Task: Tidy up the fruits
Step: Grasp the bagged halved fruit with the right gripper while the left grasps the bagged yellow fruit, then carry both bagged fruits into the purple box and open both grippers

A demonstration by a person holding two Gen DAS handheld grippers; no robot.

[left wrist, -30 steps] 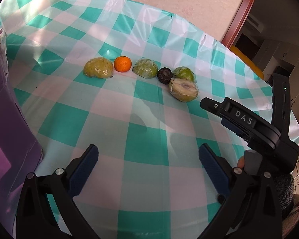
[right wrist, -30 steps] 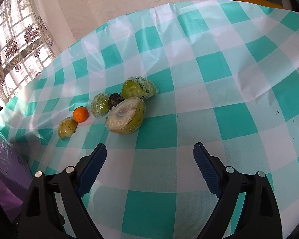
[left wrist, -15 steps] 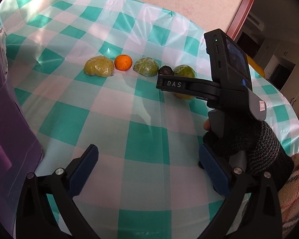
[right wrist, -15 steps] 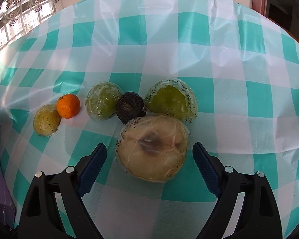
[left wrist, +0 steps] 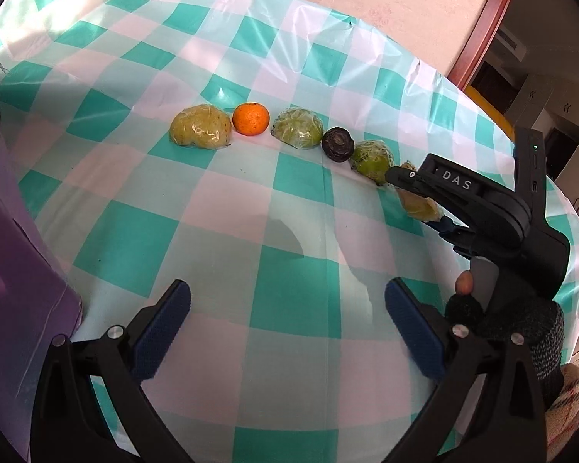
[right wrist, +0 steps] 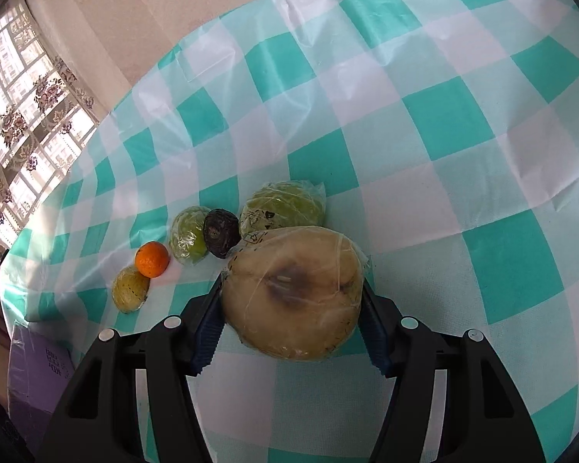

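Note:
A row of fruits lies on the checked tablecloth [left wrist: 143,239]: a wrapped yellow fruit [left wrist: 200,132], an orange [left wrist: 251,119], a wrapped green fruit [left wrist: 298,133], a dark round fruit [left wrist: 337,144] and another wrapped green fruit [left wrist: 372,158]. At the row's right end sits a large wrapped halved fruit [right wrist: 293,289]. My right gripper [right wrist: 291,297] is closing on it, and both blue pads touch its sides. My left gripper [left wrist: 285,293] hangs open over bare cloth, nothing between its fingers, well short of the row.
A purple box [left wrist: 15,250] under clear plastic stands at the table's left edge. A gloved hand [left wrist: 521,320] holds the right gripper close to my left gripper's right finger. The table's rim curves away behind the fruits, with a wall and a doorway beyond.
The right gripper has come forward to the halved fruit and its jaws have narrowed from wide open onto its sides. The left gripper has stayed put.

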